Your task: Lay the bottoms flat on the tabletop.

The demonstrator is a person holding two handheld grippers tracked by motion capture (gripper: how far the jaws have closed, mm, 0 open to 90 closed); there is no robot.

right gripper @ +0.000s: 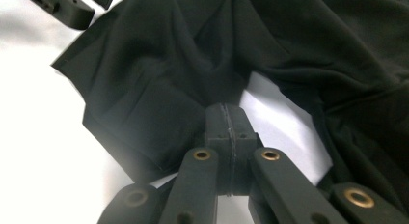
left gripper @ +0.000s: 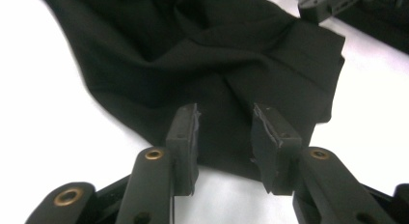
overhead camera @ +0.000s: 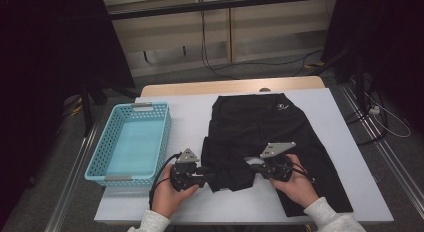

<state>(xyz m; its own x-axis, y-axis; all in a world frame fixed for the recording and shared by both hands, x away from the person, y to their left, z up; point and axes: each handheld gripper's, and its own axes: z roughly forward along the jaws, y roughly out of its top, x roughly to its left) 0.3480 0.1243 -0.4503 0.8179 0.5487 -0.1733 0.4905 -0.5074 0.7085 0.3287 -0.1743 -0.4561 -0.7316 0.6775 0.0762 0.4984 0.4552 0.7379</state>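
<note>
A black garment [overhead camera: 270, 127] lies spread on the white-covered table [overhead camera: 340, 117], a small white logo [overhead camera: 281, 107] near its far end. Its near left part is bunched into a loose flap [left gripper: 193, 55]. My left gripper [overhead camera: 210, 174] points right at that flap. In the left gripper view its jaws [left gripper: 225, 122] stand apart over the flap's hem, and the pads are not pressing on the cloth. My right gripper [overhead camera: 252, 167] points left from the other side. It [right gripper: 226, 110] is shut on a pinch of the black fabric [right gripper: 159, 89], whose folds run together at its tips.
A light blue plastic basket [overhead camera: 167, 132] with nothing in it stands on the left of the table, just beyond my left hand. Bare white cover lies along the near edge and to the garment's right. Cables and dark stands are on the floor beyond the table.
</note>
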